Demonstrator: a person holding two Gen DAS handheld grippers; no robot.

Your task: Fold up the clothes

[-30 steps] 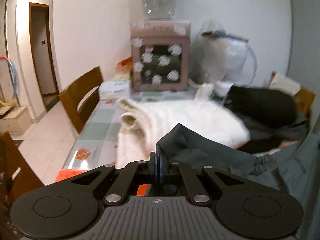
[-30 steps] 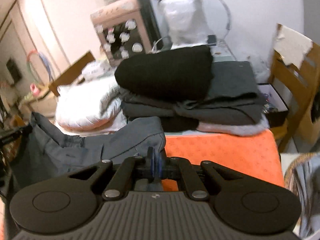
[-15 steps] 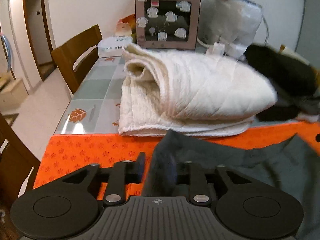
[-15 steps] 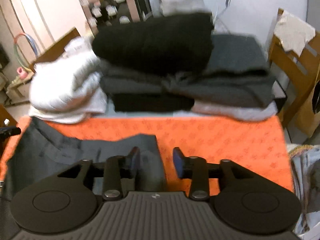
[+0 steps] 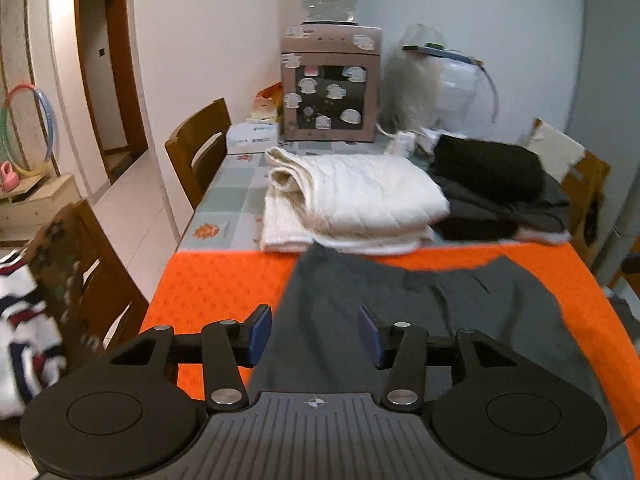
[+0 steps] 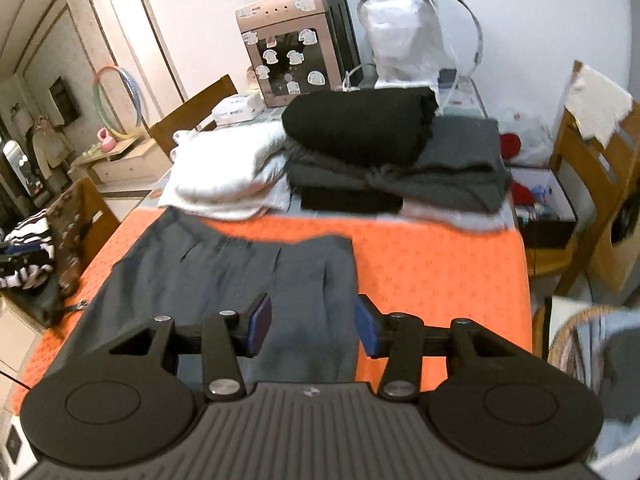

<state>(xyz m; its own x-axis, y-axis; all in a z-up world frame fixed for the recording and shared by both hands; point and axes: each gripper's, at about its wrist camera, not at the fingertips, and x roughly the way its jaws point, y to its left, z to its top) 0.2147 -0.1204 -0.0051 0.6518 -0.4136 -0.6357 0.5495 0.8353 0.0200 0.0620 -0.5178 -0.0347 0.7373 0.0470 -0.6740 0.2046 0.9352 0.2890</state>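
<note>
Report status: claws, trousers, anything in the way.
Both claws, left and right, just opened, empty. Grey trousers flat on orange cloth. Folded piles behind, not in the way.

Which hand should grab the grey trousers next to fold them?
Probably either: the left gripper and right gripper, both just opened, hover empty over opposite sides of the flat grey trousers.

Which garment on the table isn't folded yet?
The grey trousers lying spread flat on the orange cloth. The white quilted piece and the dark pile behind them are already folded.
</note>
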